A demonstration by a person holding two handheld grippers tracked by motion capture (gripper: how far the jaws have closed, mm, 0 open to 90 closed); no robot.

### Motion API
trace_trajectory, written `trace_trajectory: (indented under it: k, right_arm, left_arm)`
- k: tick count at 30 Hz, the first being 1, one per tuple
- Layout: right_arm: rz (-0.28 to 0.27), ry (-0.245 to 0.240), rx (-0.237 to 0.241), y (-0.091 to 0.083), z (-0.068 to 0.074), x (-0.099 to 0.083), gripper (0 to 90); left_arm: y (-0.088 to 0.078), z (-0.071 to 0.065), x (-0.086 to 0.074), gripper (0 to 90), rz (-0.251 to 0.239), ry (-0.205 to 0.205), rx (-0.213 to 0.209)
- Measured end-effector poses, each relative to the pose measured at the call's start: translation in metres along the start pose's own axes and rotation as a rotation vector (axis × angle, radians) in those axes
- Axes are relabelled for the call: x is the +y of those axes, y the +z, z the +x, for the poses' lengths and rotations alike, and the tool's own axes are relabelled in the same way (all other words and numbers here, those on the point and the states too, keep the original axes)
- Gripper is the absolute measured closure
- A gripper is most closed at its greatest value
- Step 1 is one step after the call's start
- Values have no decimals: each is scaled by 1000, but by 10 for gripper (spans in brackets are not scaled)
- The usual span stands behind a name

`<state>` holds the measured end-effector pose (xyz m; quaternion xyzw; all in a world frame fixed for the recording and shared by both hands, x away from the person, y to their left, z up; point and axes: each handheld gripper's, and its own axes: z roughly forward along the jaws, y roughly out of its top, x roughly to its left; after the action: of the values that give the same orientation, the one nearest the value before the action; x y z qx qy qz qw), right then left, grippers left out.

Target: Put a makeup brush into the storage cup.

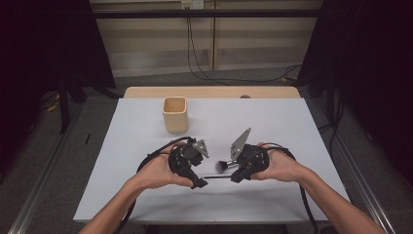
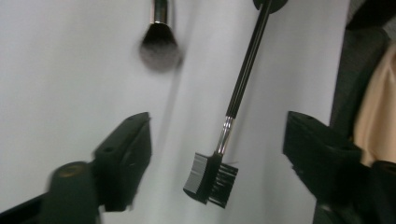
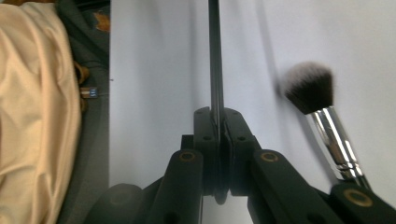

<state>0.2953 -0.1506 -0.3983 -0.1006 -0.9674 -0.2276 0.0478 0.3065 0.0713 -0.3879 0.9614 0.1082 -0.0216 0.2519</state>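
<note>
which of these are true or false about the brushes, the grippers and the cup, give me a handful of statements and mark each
1. The right gripper is shut on the thin black brow brush. True.
2. The left gripper clamps the brow brush's comb head. False: its jaws stand apart on either side of the head, not pressing on it.
3. The fluffy powder brush stands in the wooden cup. False: it is out over the white table, beside the right gripper; what holds it is hard to tell.
4. The wooden cup stands upright on the table beyond both grippers. True.
5. The brow brush's comb head points toward the left gripper. True.
</note>
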Motion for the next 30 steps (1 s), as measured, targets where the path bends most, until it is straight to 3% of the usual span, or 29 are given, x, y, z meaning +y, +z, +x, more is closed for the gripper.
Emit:
trace_trajectory:
  k: [4, 7, 11, 13, 16, 20, 21, 30]
  right_arm:
    - [-14, 16, -9, -2, -2, -5, 861]
    - [-22, 31, -17, -4, -3, -11, 861]
    - [-31, 53, -27, -8, -5, -17, 861]
    - [-39, 60, -28, -9, -5, -21, 861]
    - [-48, 72, -37, -11, -5, -26, 861]
    - [-78, 97, -60, -14, -5, -32, 860]
    - [-84, 97, -60, -15, -6, -34, 860]
    - [-165, 153, -89, -13, -5, -45, 860]
  left_arm:
    - [-4, 4, -7, 120, -33, -38, 20]
    - [-5, 6, -12, 88, -43, -40, 25]
    - [-6, 10, -20, 53, -82, -73, 32]
    - [-9, 13, -23, 51, -95, -82, 44]
    - [-12, 15, -28, 45, -142, -126, 60]
    - [-15, 17, -35, 45, -167, -117, 53]
    - [-15, 17, -37, 44, -176, -134, 61]
    - [-16, 14, -46, 45, -223, -151, 95]
